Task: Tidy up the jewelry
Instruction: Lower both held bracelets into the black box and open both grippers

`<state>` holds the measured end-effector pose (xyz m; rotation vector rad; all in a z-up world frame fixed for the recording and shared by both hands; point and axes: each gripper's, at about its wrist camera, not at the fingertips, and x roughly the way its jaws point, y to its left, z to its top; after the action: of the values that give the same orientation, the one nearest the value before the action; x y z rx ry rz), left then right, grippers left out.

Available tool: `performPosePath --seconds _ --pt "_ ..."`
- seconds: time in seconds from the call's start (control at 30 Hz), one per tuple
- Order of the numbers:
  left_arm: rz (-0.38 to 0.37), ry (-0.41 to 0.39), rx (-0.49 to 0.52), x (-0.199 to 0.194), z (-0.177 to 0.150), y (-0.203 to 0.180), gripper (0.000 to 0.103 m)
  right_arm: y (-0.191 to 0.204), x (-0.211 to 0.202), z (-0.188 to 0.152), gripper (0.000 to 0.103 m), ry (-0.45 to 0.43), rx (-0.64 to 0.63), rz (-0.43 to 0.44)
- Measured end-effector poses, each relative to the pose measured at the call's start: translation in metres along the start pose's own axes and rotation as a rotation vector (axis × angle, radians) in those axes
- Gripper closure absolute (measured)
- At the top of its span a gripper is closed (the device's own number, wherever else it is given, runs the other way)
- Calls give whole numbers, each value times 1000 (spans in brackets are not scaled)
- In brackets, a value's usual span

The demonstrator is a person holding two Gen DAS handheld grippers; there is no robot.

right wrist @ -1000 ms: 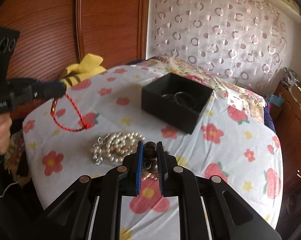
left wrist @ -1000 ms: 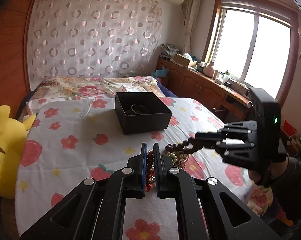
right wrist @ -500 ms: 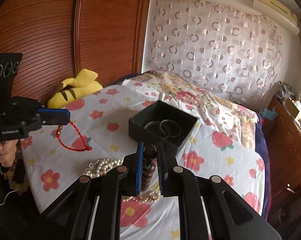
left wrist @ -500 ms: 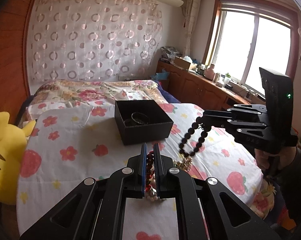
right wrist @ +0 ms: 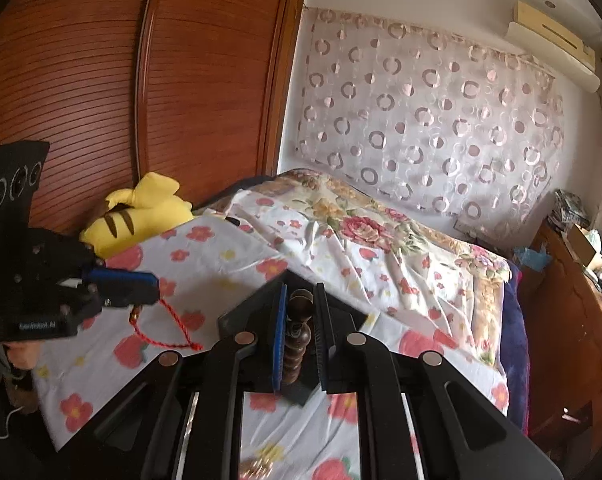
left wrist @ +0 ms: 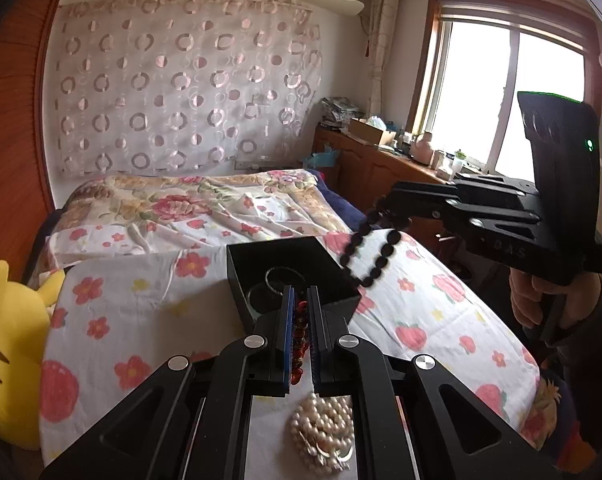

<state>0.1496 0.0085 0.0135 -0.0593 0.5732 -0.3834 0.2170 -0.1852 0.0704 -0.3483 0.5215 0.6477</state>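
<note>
A black open box (left wrist: 333, 298) sits on the flowered bed and holds bangles (left wrist: 279, 280). My left gripper (left wrist: 300, 300) is shut on a red cord bracelet (left wrist: 300, 326), held just in front of the box; the cord hangs below it in the right wrist view (right wrist: 163, 330). My right gripper (right wrist: 300, 300) is shut on a dark wooden bead bracelet (right wrist: 299, 320). Its loop (left wrist: 371, 254) hangs over the box's right rim. A pile of pearl necklaces (left wrist: 325, 432) lies on the sheet beneath my left gripper. The box (right wrist: 237, 316) is mostly hidden behind my right gripper.
A yellow plush toy (left wrist: 5, 344) lies at the bed's left edge, by a wooden wardrobe (right wrist: 141, 80). A wooden cabinet (left wrist: 385, 172) with clutter runs under the window on the right. A flowered quilt (left wrist: 189, 200) lies at the bed's far end.
Both grippers have risen off the bed and moved toward the box. The bead bracelet now hangs over the box's right rim, and the red cord is near its front wall.
</note>
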Motion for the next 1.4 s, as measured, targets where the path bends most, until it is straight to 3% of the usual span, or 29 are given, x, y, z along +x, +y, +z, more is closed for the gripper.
performPosePath --seconds 0.17,0.47,0.67,0.77,1.0,1.07,1.2,1.4 --pt "10 15 -10 20 10 9 97 -11 33 1 88 27 10 27" --pt "10 48 -16 58 24 22 97 -19 90 -40 88 126 55 57" --pt "3 78 -10 90 33 25 97 -29 90 -48 82 119 97 62" --pt "-1 89 -5 105 37 24 97 -36 82 -47 73 106 112 61" --pt "10 117 4 129 40 22 97 -42 66 -61 72 104 132 31" --pt "13 126 -6 131 39 23 80 -39 62 -68 72 109 134 24" --pt "20 114 -18 121 36 22 64 -34 53 -80 72 122 141 19" --pt "41 86 -30 83 17 16 29 -18 37 -103 72 143 168 32"
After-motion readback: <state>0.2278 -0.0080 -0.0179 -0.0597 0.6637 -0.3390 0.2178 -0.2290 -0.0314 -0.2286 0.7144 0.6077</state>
